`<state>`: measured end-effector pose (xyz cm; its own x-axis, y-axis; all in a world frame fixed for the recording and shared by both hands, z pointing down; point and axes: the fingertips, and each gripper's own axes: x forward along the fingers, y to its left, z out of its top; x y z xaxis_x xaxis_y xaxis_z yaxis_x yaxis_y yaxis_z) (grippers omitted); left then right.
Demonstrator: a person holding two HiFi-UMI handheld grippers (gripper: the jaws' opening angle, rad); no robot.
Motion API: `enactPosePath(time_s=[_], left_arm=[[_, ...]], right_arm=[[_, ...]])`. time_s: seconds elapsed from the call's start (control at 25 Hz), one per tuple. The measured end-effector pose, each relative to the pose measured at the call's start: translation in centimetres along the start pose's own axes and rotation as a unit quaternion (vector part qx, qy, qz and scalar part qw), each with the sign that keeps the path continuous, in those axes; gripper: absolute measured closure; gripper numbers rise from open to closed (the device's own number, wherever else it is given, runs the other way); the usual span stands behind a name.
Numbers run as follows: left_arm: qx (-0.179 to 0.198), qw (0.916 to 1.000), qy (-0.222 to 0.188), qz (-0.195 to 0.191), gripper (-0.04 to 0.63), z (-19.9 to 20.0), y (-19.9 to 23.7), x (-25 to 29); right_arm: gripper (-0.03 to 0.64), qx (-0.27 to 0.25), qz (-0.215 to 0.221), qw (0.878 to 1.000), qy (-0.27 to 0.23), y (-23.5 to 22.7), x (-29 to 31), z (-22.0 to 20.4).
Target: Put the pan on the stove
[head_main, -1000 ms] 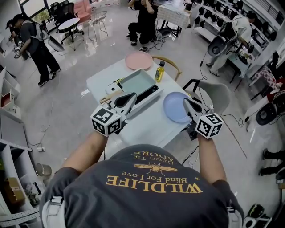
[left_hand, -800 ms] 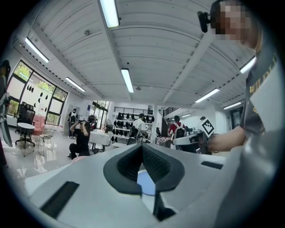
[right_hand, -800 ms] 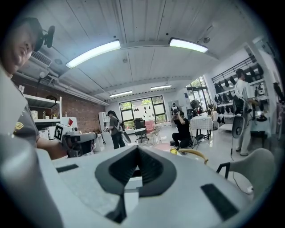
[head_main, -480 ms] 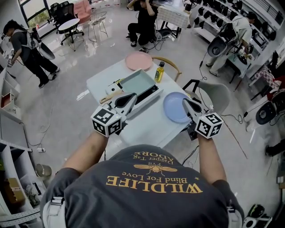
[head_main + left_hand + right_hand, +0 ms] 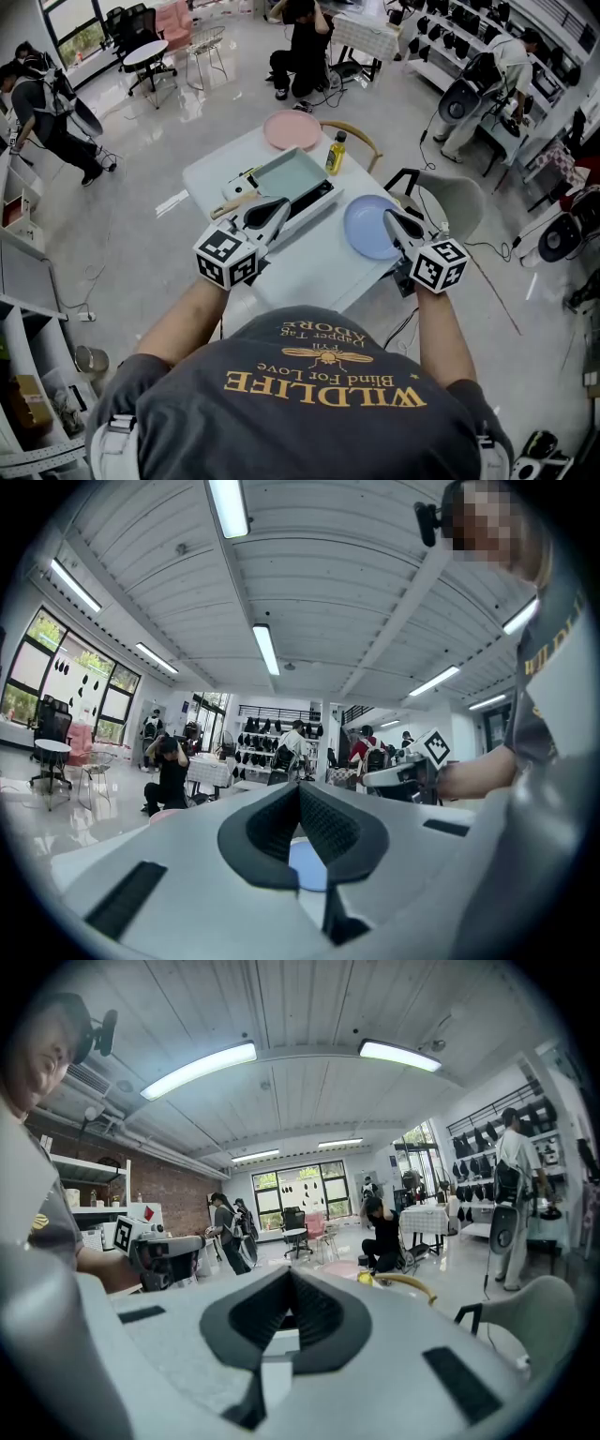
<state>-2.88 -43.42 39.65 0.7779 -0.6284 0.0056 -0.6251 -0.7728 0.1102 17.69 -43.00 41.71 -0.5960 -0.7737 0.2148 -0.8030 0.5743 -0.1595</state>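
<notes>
Head view shows the left gripper (image 5: 280, 202) and the right gripper (image 5: 390, 215) with jaws pressed together, holding nothing. The rectangular pale-green pan (image 5: 292, 172) sits over the flat black stove (image 5: 316, 199) on the smooth white bench (image 5: 309, 262).

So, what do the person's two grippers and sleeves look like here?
Both the left gripper and right gripper have pale grey shells, black ribbed pads and a cube of black-and-white square markers. The T-shirt is dark grey, short-sleeved, with gold print.

Pale green pan (image 5: 292, 174), blue plate (image 5: 367, 225), pink plate (image 5: 292, 128), yellow bottle (image 5: 336, 153).
</notes>
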Motion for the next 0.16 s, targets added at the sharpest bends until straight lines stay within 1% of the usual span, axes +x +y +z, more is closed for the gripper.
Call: enactPosePath(time_s=[0.16], left_arm=[[0.001, 1.0, 0.002, 0.0, 0.595, -0.3, -0.31, 0.57]], right_arm=[[0.617, 0.0, 0.002, 1.0, 0.0, -0.57, -0.12, -0.21]])
